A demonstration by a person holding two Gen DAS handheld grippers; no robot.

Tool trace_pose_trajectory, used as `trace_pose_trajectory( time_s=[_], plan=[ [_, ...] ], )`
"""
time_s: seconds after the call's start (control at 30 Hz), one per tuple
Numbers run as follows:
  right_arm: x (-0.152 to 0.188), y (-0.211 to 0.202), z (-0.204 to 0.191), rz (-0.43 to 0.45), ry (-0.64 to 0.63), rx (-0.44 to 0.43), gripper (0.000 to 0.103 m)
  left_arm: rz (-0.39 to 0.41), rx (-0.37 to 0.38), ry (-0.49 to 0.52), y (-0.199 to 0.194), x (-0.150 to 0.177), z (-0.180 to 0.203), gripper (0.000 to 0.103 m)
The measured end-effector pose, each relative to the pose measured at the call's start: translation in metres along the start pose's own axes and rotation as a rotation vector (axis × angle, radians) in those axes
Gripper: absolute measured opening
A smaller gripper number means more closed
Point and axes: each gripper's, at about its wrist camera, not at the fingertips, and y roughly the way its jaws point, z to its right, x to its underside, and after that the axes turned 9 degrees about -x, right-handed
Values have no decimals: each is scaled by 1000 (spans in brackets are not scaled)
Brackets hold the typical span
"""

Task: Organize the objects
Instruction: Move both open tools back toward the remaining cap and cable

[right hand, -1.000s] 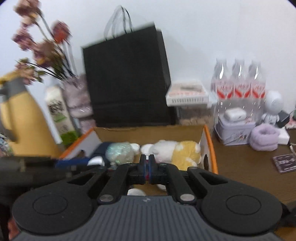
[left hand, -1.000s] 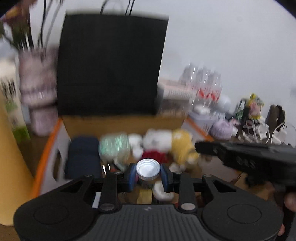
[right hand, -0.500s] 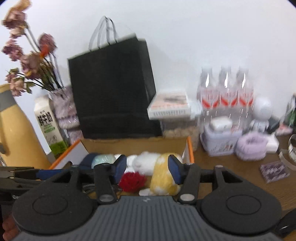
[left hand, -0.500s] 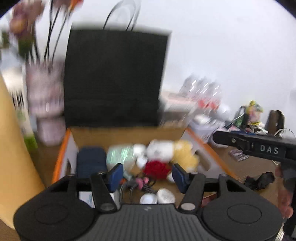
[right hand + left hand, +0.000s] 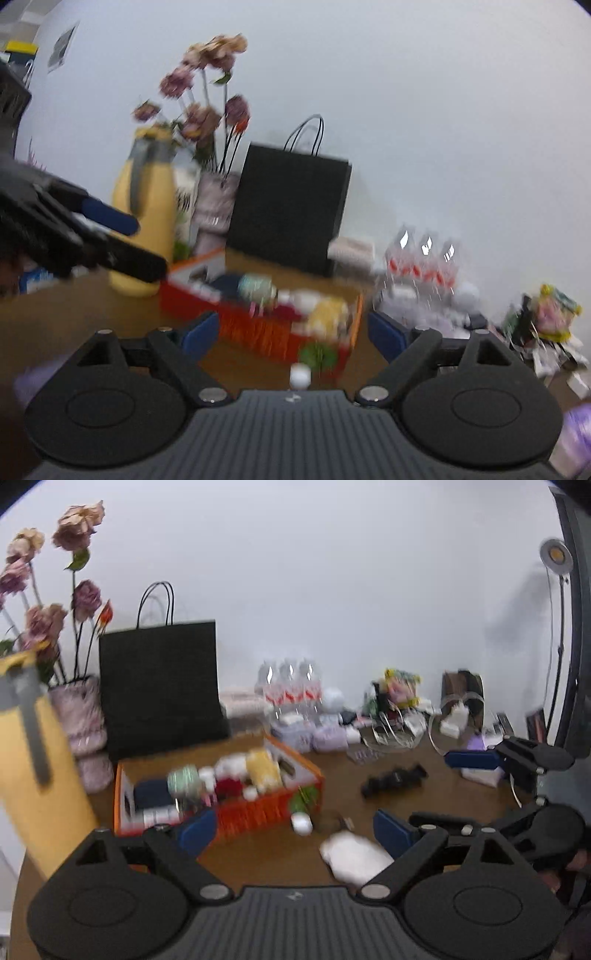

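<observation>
Both our grippers are up off the counter (image 5: 258, 860) and empty. Left gripper (image 5: 293, 829): fingers wide apart, nothing between the blue pads. Right gripper (image 5: 291, 334): same, fingers wide, nothing held.

The orange box (image 5: 258, 810) sits on the counter, far of the left gripper and left of centre in its view. It's packed: dark blue item (image 5: 153, 794) at the left end, pale green roll (image 5: 183, 781) next to it, red thing (image 5: 229, 786) in the middle, yellow plush (image 5: 262, 770) toward the right. Frames are blurred, so we can't tell the smaller items apart.

Outside the box, on the counter just near its right corner: a small white cap (image 5: 301, 823) and something green (image 5: 303, 799) against the box wall. A pale crumpled cloth (image 5: 354, 858) lies near the left gripper's right finger. A black object (image 5: 393, 777) lies well right of the box.

Behind the box: black paper bag (image 5: 160, 686), flower vase (image 5: 79, 716) and yellow jug (image 5: 35, 760) to its left, water bottles (image 5: 290, 686) to its right.
</observation>
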Motion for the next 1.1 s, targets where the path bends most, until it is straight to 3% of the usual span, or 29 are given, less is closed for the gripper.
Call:
trace_pose_trajectory(
  time_s=[0.1, 0.27, 0.37, 0.5, 0.6, 0.73, 0.83, 0.87, 1.1],
  plan=[
    [36, -31, -11, -71, 74, -18, 89, -58, -21, -15, -25, 43, 22, 92],
    [90, -65, -27, -218, 178, -93, 84, -210, 6, -153, -58, 96, 37, 91],
    [97, -90, -30, -254, 208, -102, 85, -199, -34, -161, -78, 100, 36, 91],
    [91, -111, -25, -208, 205, -51, 85, -126, -45, -146, -98, 91, 35, 92],
    [88, -109, -21, -189, 219, -14, 85, -120, -47, -151, -97, 92, 35, 92],
    [86, -88, -16, -155, 228, -15, 84, -162, -67, -146, -73, 89, 32, 90],
    [91, -52, 2, -181, 255, 18, 68, -136, -60, -99, -42, 76, 33, 86],
    [90, -39, 11, -182, 268, 23, 62, -127, -56, -71, -26, 70, 33, 83],
    [68, 85, 78, -214, 435, -12, 54, -137, -73, -15, 117, 19, 30, 68]
  ],
)
